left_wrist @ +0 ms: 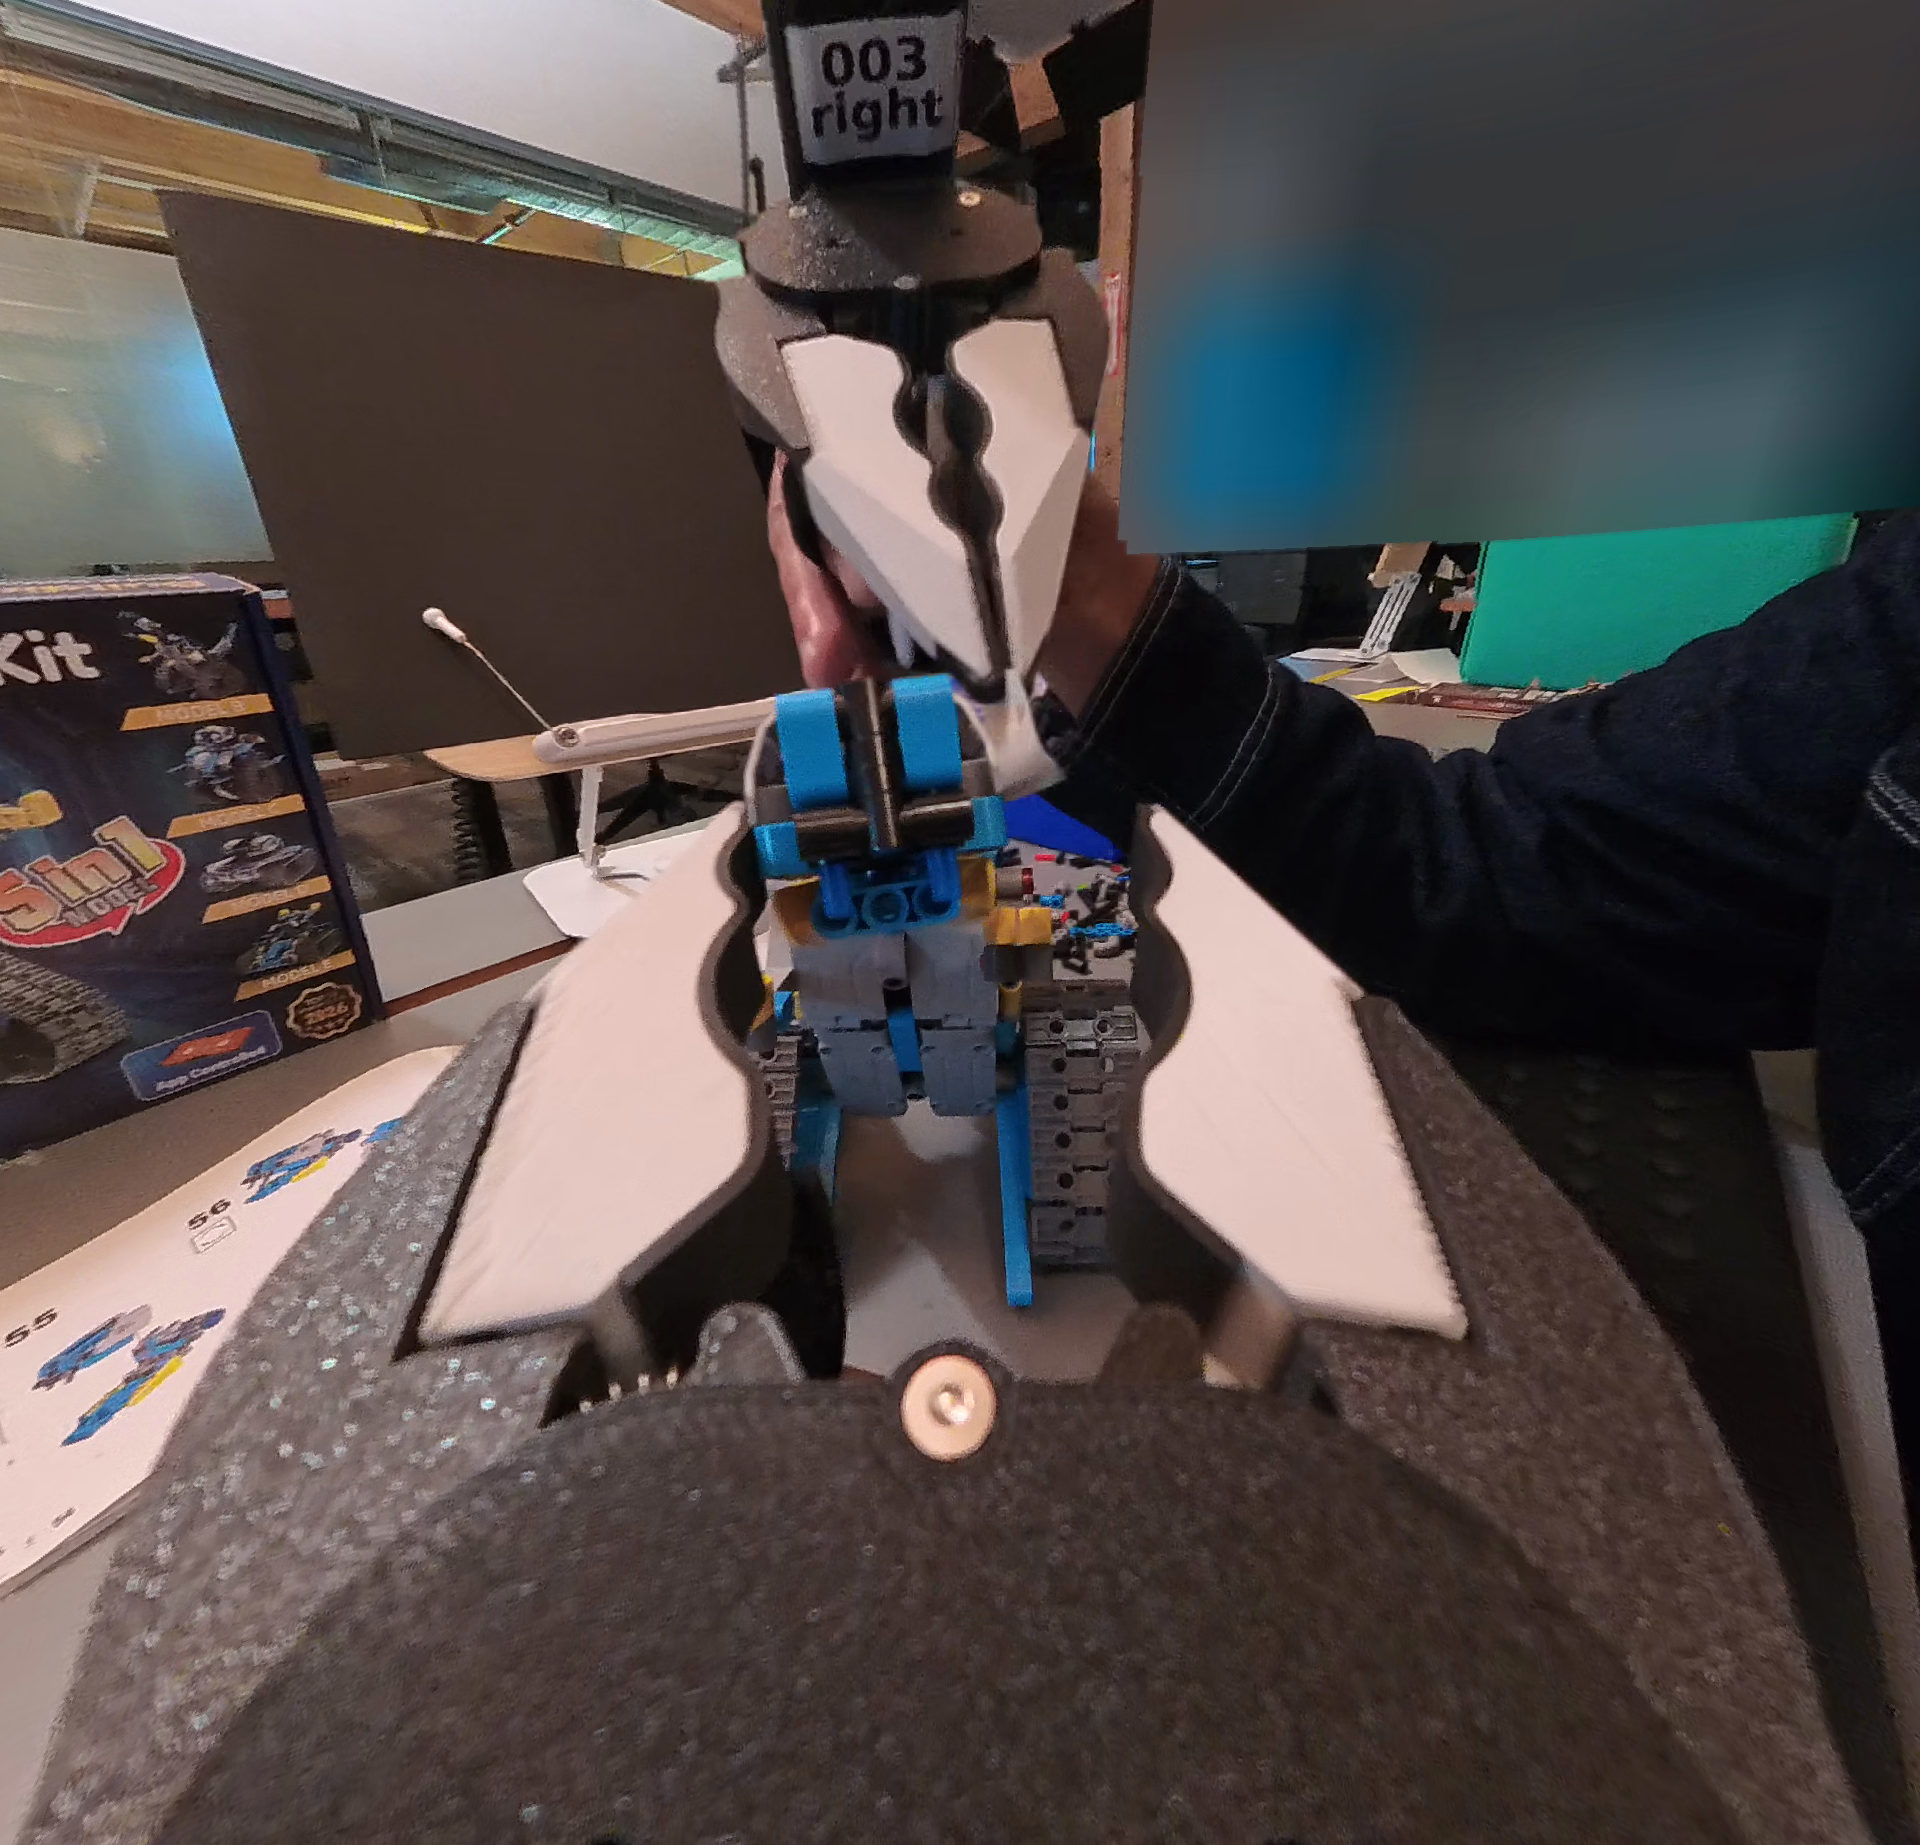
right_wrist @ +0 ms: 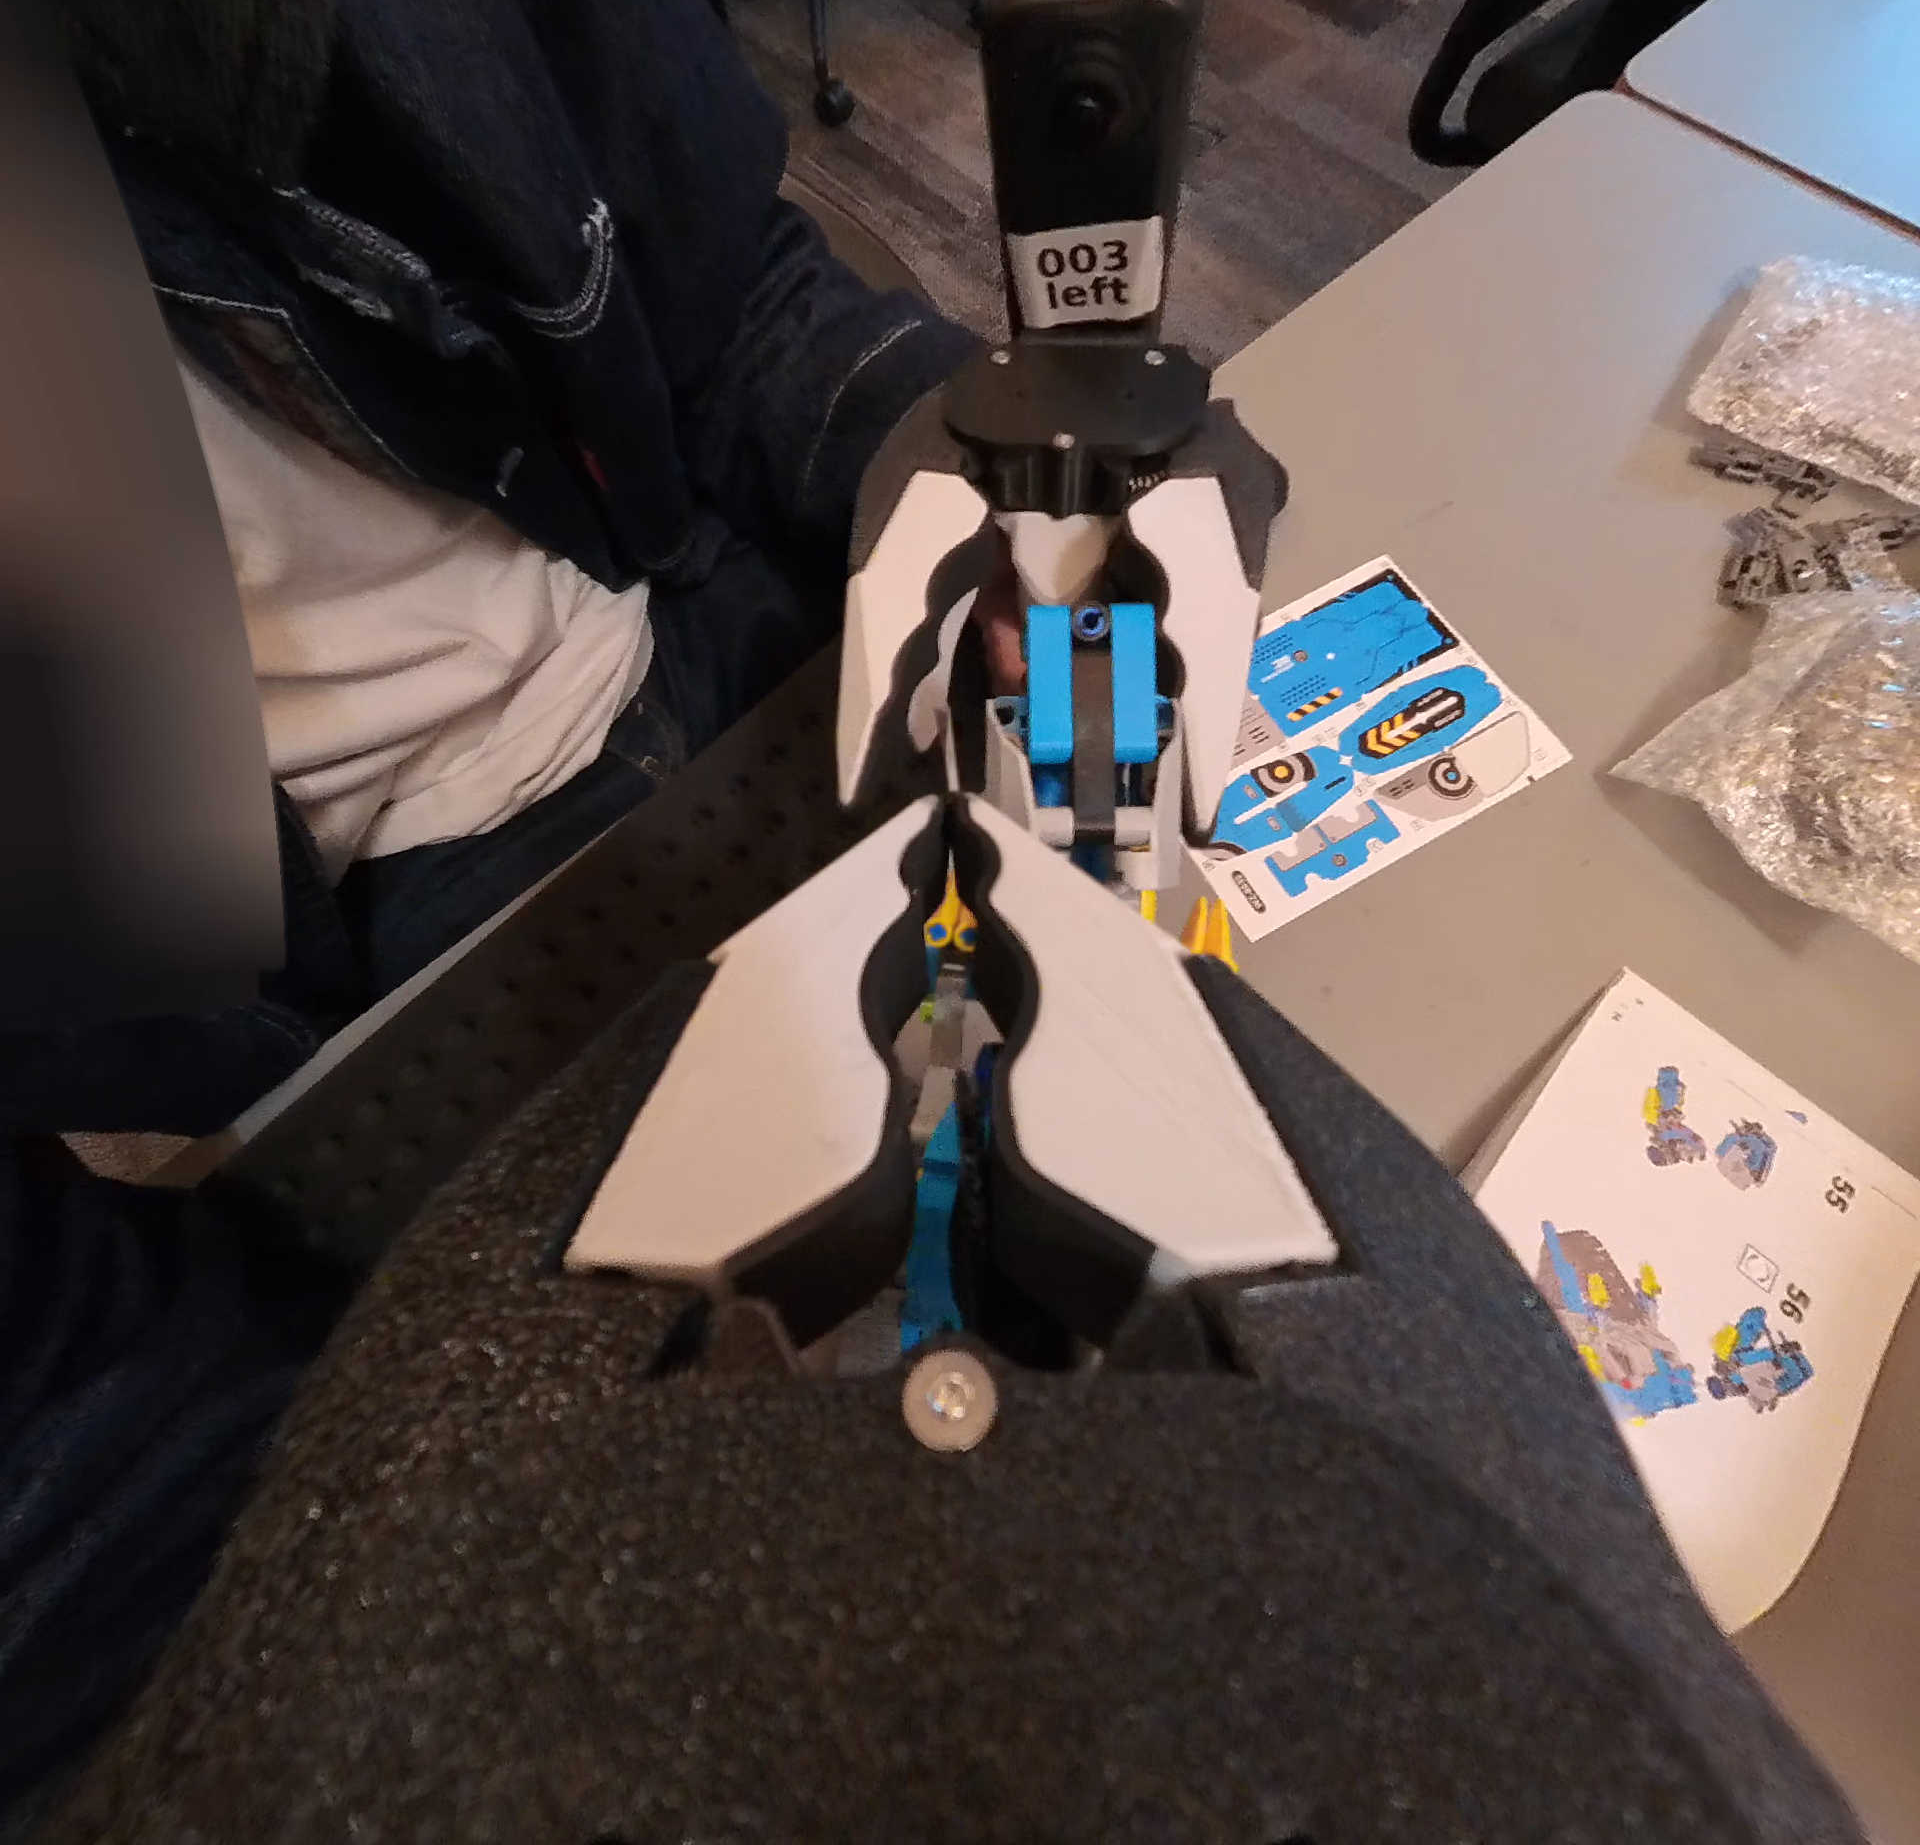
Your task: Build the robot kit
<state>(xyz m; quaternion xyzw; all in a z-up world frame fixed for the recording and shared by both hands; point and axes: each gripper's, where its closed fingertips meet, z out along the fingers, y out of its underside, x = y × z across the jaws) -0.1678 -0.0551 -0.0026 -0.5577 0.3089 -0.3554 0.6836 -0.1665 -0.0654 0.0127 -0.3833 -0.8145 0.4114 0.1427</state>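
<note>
Nearest the lens, my left gripper (left_wrist: 940,829) stands spread wide around the model (left_wrist: 894,1016), a blue-and-grey tracked build upright on the table (left_wrist: 457,933). Both fingers appear to press its flanks. My right gripper (right_wrist: 948,808) hangs at 12 o'clock above the model's blue top, fingers drawn together to a near-closed point. I cannot tell whether a small part is pinched at the tips.

Risks, as I judge them: the left grip sits on stud-joined panels and a loose-linked track, so a harder squeeze or a twist could pop pieces off. A push from the right tips, landing off-centre on the blue top, could tip the build out of the left fingers or snap the top off. The wrist views are blurred near the tips, so fine alignment is hard to judge.

Containers: a printed box (left_wrist: 156,860) stands at 9 o'clock of the model, contents unseen. In the right wrist view, clear bags (right_wrist: 1818,756) at 2 o'clock hold grey parts, with some spilled beside them. A sticker sheet (right_wrist: 1382,746) and the manual (right_wrist: 1714,1276) lie flat between.
</note>
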